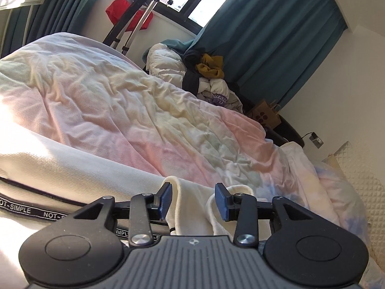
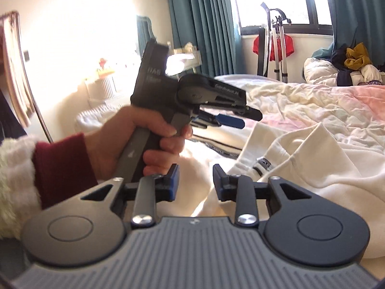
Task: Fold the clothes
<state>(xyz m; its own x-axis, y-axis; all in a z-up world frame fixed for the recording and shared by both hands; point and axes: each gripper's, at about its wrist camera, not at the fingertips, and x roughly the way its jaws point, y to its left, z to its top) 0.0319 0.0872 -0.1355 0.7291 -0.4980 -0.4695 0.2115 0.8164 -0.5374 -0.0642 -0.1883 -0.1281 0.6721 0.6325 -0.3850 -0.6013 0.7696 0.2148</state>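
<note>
From my left wrist cam the left gripper (image 1: 193, 198) has its jaws partly apart, blue pads (image 1: 166, 198) facing each other across a gap. Cream fabric of the white sweatshirt (image 1: 192, 214) sits in that gap, a ribbed edge curling up by the pad at 3 o'clock, but the pads don't press on it, so nothing's held. More of the garment spreads toward 9 o'clock, w/ a black printed tape (image 1: 36, 213) reading "NOT-SIMPLE" along it.

Right wrist cam: the right gripper (image 2: 196, 180) is also partly open, jaws parted w/ nothing between the pads (only sunlit cloth lower down behind). The sweatshirt (image 2: 312, 159) lies rumpled on the bed from about 1 to 4 o'clock, a small black label (image 2: 264, 163) showing on a fold just beyond the fingertip at 3 o'clock. At 10–11 o'clock I see the person's left hand (image 2: 134, 142) wrapped round the other gripper's handle, dark red cuff (image 2: 60, 168) and fluffy white sleeve (image 2: 14, 180) behind it; that tool hangs over the cloth's near edge, slightly blurred.

The pastel duvet (image 1: 149, 110) fills the bed past the garment. Further off: teal curtains (image 1: 276, 38), a clothes pile w/ a mustard item (image 1: 210, 66) at 1 o'clock, a red garment (image 2: 273, 45) under the window.
</note>
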